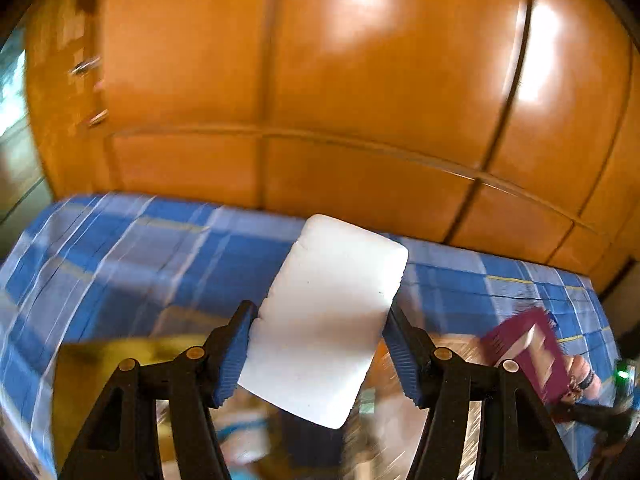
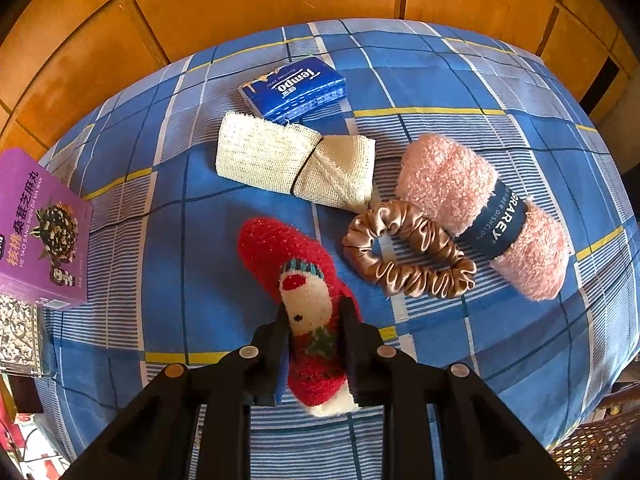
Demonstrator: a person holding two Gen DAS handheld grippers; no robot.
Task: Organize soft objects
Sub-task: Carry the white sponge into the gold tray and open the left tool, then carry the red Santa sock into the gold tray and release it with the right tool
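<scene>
Gripping one red fuzzy sock with a white snowman face (image 2: 310,312), my right gripper (image 2: 314,344) has its two black fingers pressed against the sock's sides, low over the blue checked cloth (image 2: 460,352); the sock's heel end disappears under the fingers, and only its white cuff shows below them. My left gripper (image 1: 320,344) is clamped on one white rectangular foam sponge (image 1: 326,320), its two blue ribbed pads (image 1: 236,356) squeezing the long edges, with the sponge held up above the same cloth and tilted; everything under it is smeared with blur, so I cannot make out what lies there.

Outward from the sock I count one tan satin scrunchie (image 2: 408,252), touching one pink fluffy dishcloth roll with a dark paper band (image 2: 484,216); the band's lettering is only partly readable. Beyond lies one cream woven cloth, folded and bound by a thin dark elastic (image 2: 296,164); just behind it, touching its far edge, sits one blue pack of tissues (image 2: 294,90).

At the cloth's left edge stands one purple printed carton (image 2: 40,232), cut off by the picture's rim; in the left wrist view it shows blurred at lower right. One orange wooden panelled wall (image 1: 320,80) rises behind, with glare patches on it.
</scene>
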